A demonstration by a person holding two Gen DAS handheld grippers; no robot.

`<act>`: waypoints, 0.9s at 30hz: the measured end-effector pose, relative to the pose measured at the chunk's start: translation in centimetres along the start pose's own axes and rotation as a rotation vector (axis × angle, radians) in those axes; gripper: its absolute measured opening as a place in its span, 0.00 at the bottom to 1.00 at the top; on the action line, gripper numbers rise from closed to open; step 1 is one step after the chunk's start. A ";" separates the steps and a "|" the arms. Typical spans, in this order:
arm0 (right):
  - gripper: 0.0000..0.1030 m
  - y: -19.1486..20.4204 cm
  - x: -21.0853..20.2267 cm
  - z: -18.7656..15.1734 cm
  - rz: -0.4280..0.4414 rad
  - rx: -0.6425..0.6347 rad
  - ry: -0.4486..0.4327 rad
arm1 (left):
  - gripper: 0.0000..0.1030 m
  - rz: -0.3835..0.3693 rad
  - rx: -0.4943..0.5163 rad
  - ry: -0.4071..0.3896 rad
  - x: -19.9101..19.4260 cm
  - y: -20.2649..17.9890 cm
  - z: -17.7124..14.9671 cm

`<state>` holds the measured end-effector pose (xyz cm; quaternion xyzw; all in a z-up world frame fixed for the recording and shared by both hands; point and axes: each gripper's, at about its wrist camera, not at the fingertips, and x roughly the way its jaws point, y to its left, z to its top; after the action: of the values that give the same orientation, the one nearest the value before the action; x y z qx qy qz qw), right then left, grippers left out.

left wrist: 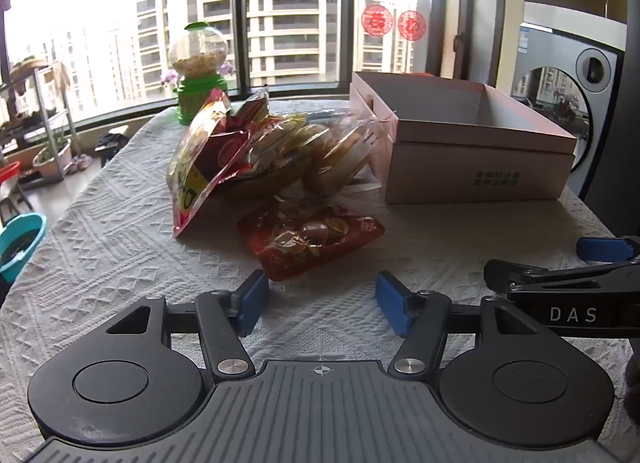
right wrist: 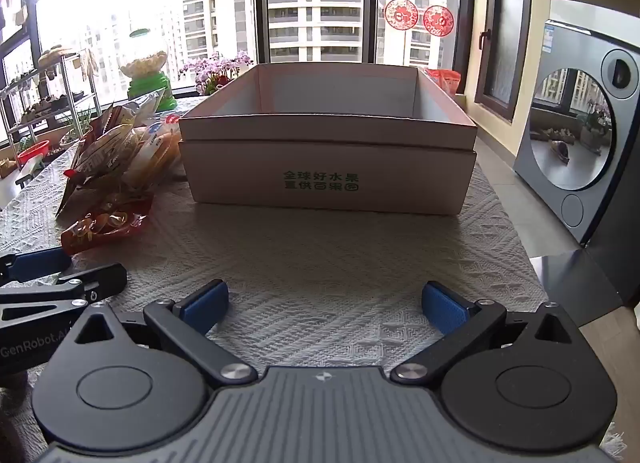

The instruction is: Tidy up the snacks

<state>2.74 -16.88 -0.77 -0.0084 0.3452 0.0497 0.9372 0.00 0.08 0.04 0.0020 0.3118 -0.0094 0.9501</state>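
Observation:
A heap of snack bags lies on the white woven tablecloth (left wrist: pixel 120 247). Nearest is a small red packet (left wrist: pixel 312 243), (right wrist: pixel 106 225). Behind it a clear bag of round cakes (left wrist: pixel 320 147) leans beside a red and yellow bag (left wrist: pixel 200 167), (right wrist: pixel 104 151). An open pinkish cardboard box (left wrist: pixel 472 151), (right wrist: pixel 328 159) with green print stands to their right, nothing visible inside. My left gripper (left wrist: pixel 320 303) hangs open just short of the red packet, nothing between its blue pads. My right gripper (right wrist: pixel 324 309) is wide open over bare cloth in front of the box.
A green candy dispenser (left wrist: pixel 198 71) stands at the table's far edge by the window. A washing machine (right wrist: pixel 580 135) is close to the table's right side. Plant racks (left wrist: pixel 36 127) and a teal basin (left wrist: pixel 20 243) sit on the floor to the left.

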 end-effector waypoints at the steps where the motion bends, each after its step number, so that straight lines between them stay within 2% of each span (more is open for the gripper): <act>1: 1.00 0.0 0.0 0.0 -0.001 -0.001 0.000 | 0.65 0.002 0.003 0.000 0.0 0.0 0.0; 27: 1.00 0.0 0.0 0.0 -0.003 -0.003 0.002 | 0.65 0.006 0.008 0.001 0.0 0.0 0.0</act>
<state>2.77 -16.83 -0.79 -0.0103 0.3462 0.0490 0.9368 0.00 0.04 0.03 0.0065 0.3123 -0.0079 0.9499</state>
